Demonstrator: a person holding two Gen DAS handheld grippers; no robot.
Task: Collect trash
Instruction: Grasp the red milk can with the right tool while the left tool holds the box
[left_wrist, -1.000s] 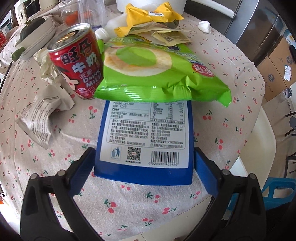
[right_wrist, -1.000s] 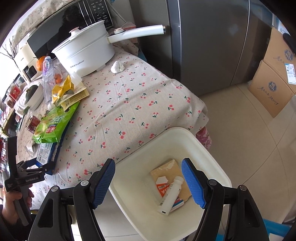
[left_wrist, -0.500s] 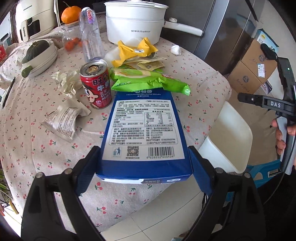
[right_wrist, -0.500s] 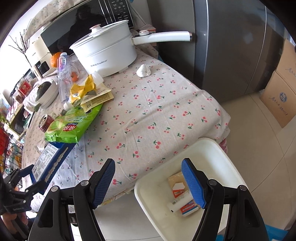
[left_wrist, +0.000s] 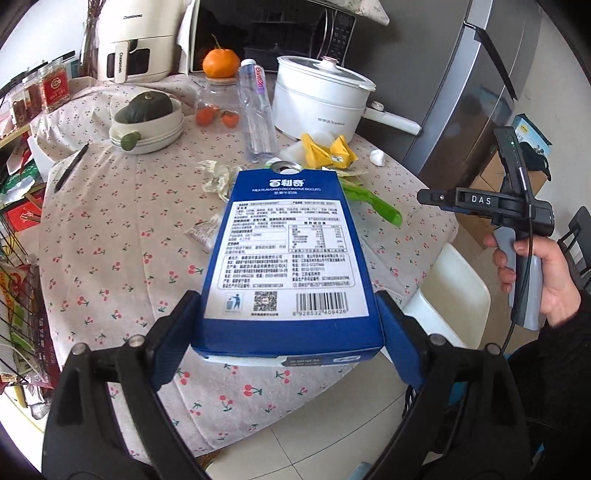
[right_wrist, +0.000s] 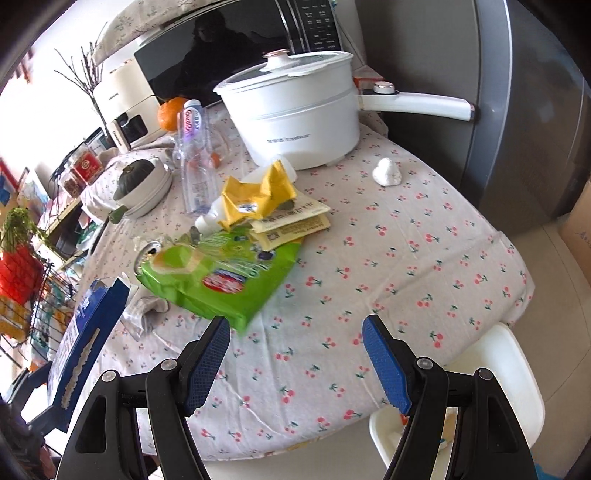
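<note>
Blue box (left_wrist: 288, 258) sits pinched flat between the left gripper (left_wrist: 288, 325) pads, lifted above the table (left_wrist: 122, 258). The right gripper (right_wrist: 295, 354) hangs spread and empty. Best carried level to the white bin (left_wrist: 450, 291) by the table edge, released only once over its opening.

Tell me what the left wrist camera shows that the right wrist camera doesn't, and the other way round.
Only the left wrist view shows the printed back of the blue biscuit box clamped in the left gripper, plus the person's hand holding the other tool. Only the right wrist view shows the open, empty right gripper and the green snack bag's front. Both show the white pot, the yellow wrapper and the white bin.
</note>
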